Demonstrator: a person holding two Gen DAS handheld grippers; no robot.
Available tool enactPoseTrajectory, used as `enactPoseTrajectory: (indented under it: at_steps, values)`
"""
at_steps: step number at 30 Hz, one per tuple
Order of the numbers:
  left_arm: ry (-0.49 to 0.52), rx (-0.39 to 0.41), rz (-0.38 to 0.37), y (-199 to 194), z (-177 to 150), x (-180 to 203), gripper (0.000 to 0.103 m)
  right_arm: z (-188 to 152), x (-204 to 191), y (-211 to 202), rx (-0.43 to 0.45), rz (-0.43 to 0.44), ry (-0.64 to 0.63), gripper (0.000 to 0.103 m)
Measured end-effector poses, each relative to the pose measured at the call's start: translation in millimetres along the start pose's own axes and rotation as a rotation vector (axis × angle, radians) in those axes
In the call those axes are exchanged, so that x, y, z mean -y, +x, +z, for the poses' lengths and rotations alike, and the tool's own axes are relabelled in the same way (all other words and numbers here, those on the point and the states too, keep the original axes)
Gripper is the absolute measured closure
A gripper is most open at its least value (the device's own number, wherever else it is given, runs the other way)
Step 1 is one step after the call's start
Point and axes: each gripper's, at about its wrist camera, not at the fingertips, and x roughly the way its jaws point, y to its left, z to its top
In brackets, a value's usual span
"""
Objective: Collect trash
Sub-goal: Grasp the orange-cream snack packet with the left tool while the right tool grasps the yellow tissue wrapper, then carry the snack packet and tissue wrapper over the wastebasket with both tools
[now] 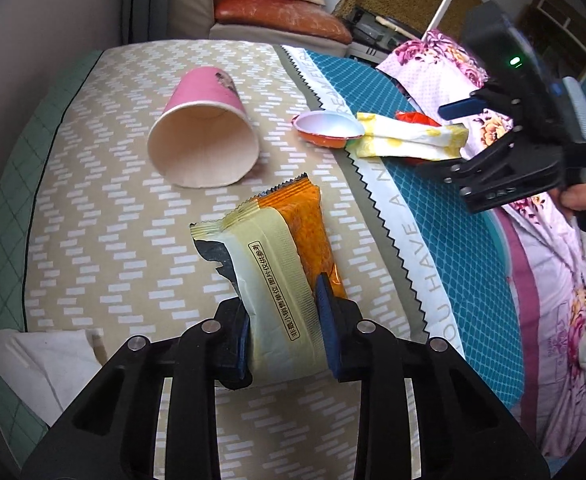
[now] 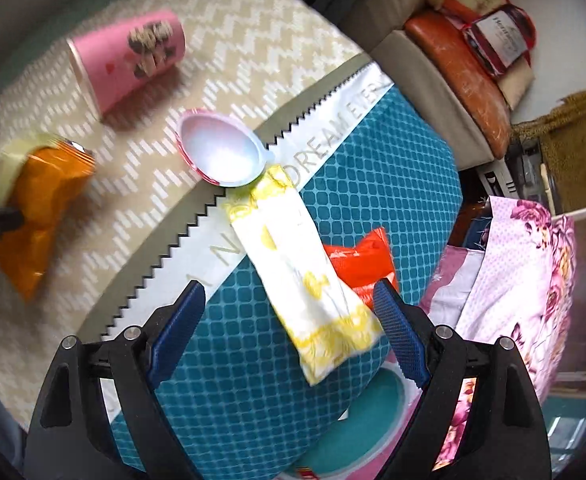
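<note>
Surface: beige zigzag-patterned cover (image 1: 105, 200) beside a teal quilted cloth (image 1: 445, 248), floral fabric (image 1: 549, 280) at the edge.
Left view, left hand-held gripper (image 1: 287, 320): jaws drawn in, blue pads clamping the cream-and-orange snack wrapper (image 1: 277, 264) at its near end.
Left view, other trash: pink paper cup (image 1: 203, 128) lying on its side beyond the wrapper; small foil-lined tub (image 1: 329, 128) touching a yellow-flowered packet (image 1: 409, 140).
Left view, right hand-held gripper (image 1: 449, 140): spread, just beside the packet.
Right view, right hand-held gripper (image 2: 289, 336): jaws wide, released; yellow-flowered packet (image 2: 305, 280) lies between the fingers; contact cannot be told. A red wrapper (image 2: 363, 264) lies partly beneath it.
</note>
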Motion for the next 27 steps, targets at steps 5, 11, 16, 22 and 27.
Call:
enactPoseTrajectory:
  at_steps: [5,11,16,22,27]
  values:
    - [-0.029,-0.015,-0.025,3.6,-3.3,-6.3,0.074,8.5,-7.4,23.9,-0.069,-0.011,-0.032,0.058]
    - [-0.028,-0.004,-0.034,-1.4,-2.3,0.4,0.074,0.2,-3.0,15.2,-0.047,0.087,0.073,0.089]
    - [-0.013,0.011,-0.024,-8.9,-3.2,12.5,0.074,-20.5,-4.4,-0.8,-0.018,0.240,0.196,0.095]
    - [0.027,0.029,-0.012,-22.5,-5.3,34.2,0.074,-57.2,-10.5,-21.0,0.058,0.372,0.368,0.095]
    - [0.076,0.036,-0.006,-24.7,-0.3,57.2,0.074,-91.9,-9.5,-32.6,0.123,0.450,0.500,0.095]
